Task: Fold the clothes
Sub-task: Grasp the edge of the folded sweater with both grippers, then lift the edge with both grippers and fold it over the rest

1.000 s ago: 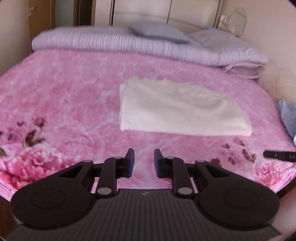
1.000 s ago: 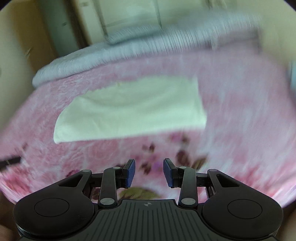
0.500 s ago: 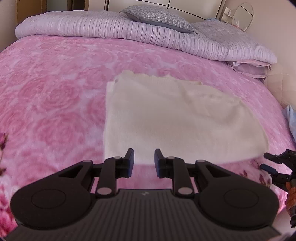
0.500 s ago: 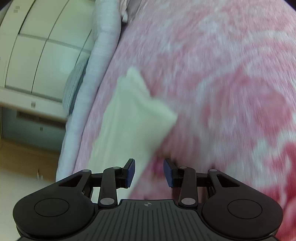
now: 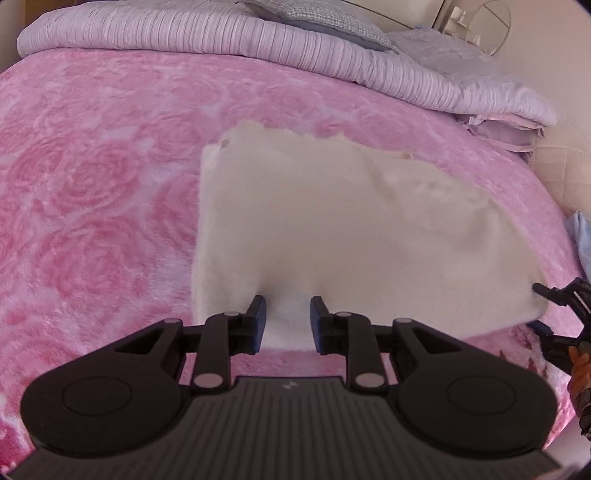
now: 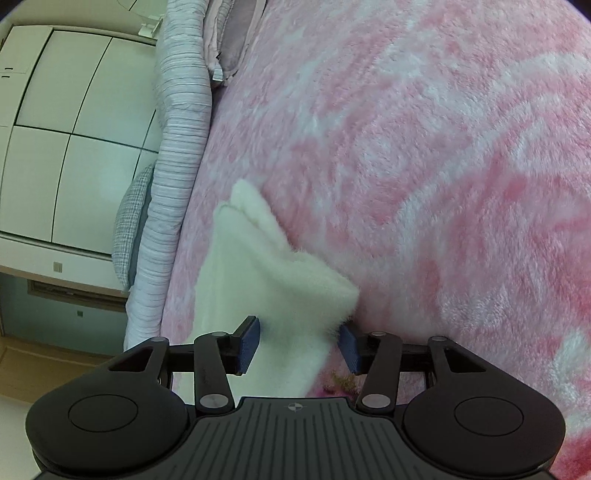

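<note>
A cream fleece garment (image 5: 332, 229) lies folded flat on the pink rose blanket (image 5: 92, 221). My left gripper (image 5: 287, 319) is low at the garment's near edge, a narrow gap between its fingers. The edge lies in that gap and the pads do not press on it. My right gripper (image 6: 297, 343) is rolled onto its side at the garment's (image 6: 273, 295) right near corner. Its jaws are opening and the corner sits between the blue pads. That same right gripper (image 5: 541, 308) shows at the right edge of the left wrist view.
A lilac ribbed quilt (image 5: 221, 33) and a checked pillow (image 5: 325, 18) lie along the head of the bed. A pale blue cloth (image 5: 581, 240) is at the bed's right side. White wardrobe doors (image 6: 74, 129) stand beyond the bed.
Both grippers came forward and down from the bed's foot to the garment's near edge. The right one rolled onto its side, and its jaws widened around the corner.
</note>
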